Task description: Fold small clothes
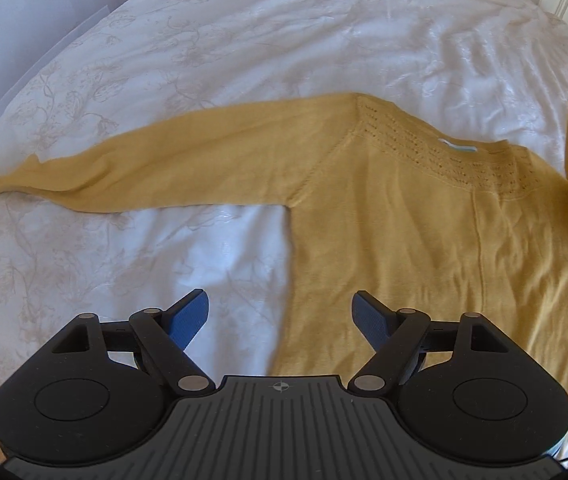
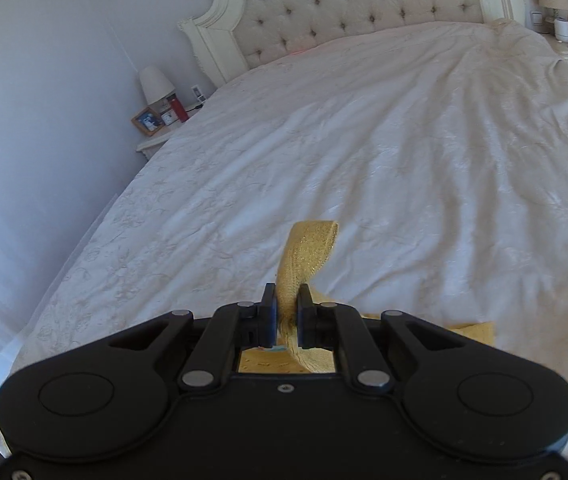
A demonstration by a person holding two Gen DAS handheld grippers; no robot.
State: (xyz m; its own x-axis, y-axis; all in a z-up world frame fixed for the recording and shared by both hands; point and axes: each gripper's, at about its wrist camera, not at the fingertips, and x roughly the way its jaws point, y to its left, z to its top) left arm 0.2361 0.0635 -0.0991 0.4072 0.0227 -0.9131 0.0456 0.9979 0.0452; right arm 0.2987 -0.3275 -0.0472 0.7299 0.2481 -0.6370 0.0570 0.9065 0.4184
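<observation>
The yellow knit sweater (image 1: pixel 423 232) lies flat on the bed (image 1: pixel 284 40), one sleeve (image 1: pixel 144 168) stretched straight out to the side. The knit is soft, light and limp; judged from this, it will drape and sag from any single grip, so hold it at cuffs, shoulder seams or hem corners. The left tongs (image 1: pixel 280 322) hover spread and empty above the body's side edge. The right tongs (image 2: pixel 287 312) are pressed together, pinching the other sleeve's cuff (image 2: pixel 311 248), raised off the bed. The white embossed bedspread (image 2: pixel 363 160) is lightly wrinkled. A tufted headboard (image 2: pixel 363 4) and lamp-topped nightstands stand beyond.
</observation>
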